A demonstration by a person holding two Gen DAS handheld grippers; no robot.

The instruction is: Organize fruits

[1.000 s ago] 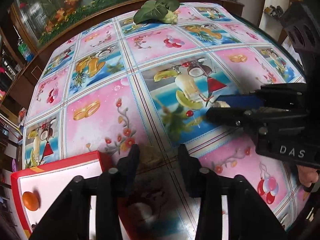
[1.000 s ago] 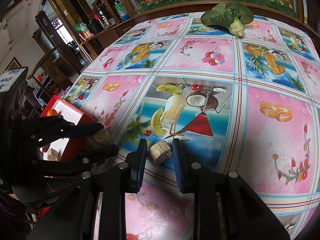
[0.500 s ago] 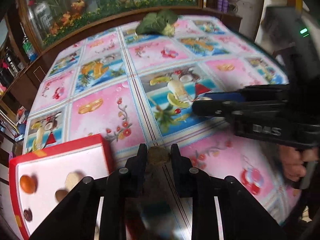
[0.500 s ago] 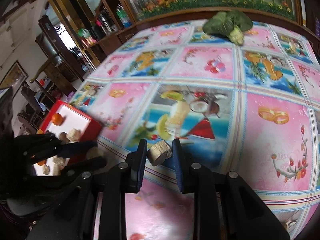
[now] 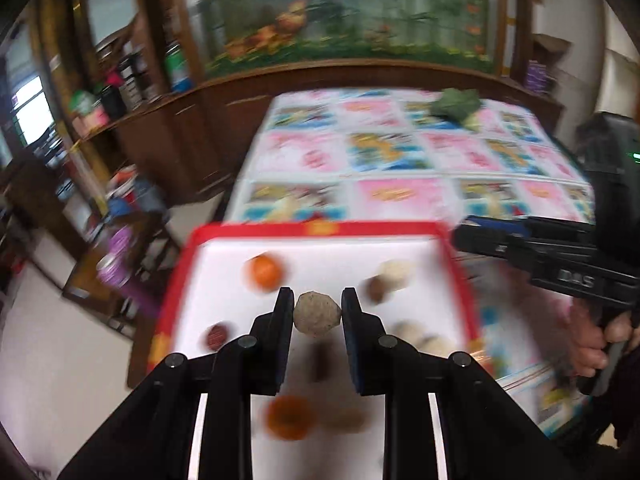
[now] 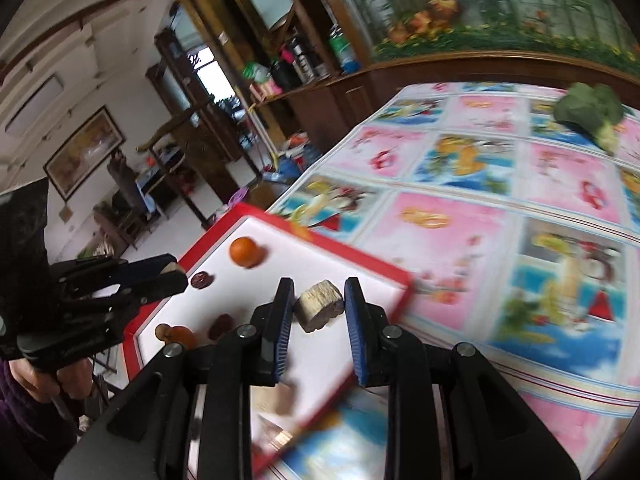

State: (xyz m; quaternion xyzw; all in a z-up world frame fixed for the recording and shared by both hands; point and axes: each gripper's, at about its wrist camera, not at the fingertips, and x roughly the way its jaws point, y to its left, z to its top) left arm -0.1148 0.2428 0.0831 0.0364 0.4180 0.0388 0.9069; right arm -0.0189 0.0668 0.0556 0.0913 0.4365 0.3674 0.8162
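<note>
Red-rimmed tray holds oranges; left gripper clamps a round fruit, right gripper a pale chunk.

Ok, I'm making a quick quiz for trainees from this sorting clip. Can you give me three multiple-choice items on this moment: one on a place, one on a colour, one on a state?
1. Where does the leafy green vegetable lie?
A. in the tray
B. at the far end of the table
C. on the floor

2. What colour is the tray rim?
A. red
B. green
C. black

3. What is the left gripper doing?
A. hanging open and empty
B. clamped on a round brownish fruit
C. gripping the tray rim

Answers:
1 B: it sits on the patterned cloth far beyond the tray.
2 A: a red border frames the white inside.
3 B: the ball sits pinched between its fingers, above the tray.
</note>
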